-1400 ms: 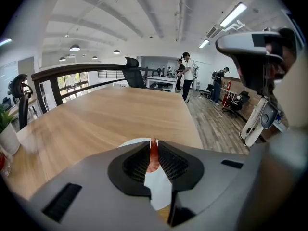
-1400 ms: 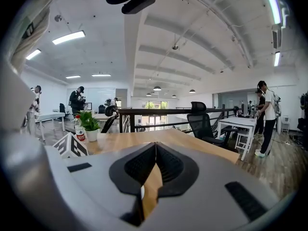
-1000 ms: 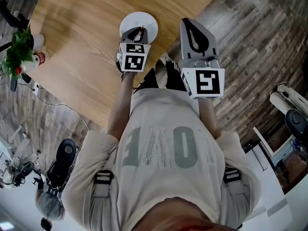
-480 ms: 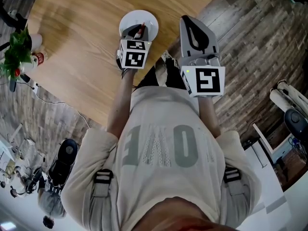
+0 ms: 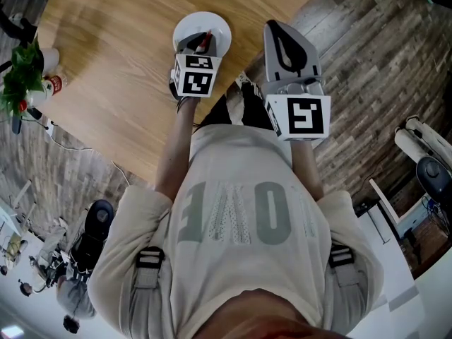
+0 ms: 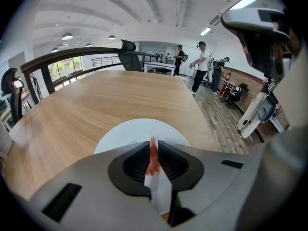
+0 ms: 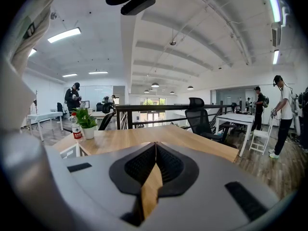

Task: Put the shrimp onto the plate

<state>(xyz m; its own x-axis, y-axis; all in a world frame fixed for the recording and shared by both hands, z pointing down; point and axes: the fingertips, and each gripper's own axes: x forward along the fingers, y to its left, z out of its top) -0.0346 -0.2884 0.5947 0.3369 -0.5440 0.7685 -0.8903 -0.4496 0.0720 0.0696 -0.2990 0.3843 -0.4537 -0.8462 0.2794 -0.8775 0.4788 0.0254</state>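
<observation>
A thin orange-red shrimp [image 6: 153, 157] stands pinched between the dark pads of my left gripper [image 6: 153, 147], which is shut on it. The white round plate [image 6: 126, 134] lies just beyond and below the jaws on the wooden table. In the head view the left gripper [image 5: 204, 42] hangs over the near part of the plate [image 5: 188, 27], with a red bit of the shrimp [image 5: 207, 43] showing at its tips. My right gripper [image 5: 275, 30] is held off the table's near edge, over the floor. Its jaws [image 7: 155, 149] are shut with nothing between them.
A potted plant [image 5: 23, 73] and a small bottle [image 5: 55, 85] stand at the table's far left edge. The round wooden table [image 5: 106, 62] ends just right of the plate, above plank flooring [image 5: 367, 62]. Chairs, desks and several people are in the background of the gripper views.
Both grippers keep their places relative to the plate. Only the head view has shifted slightly.
</observation>
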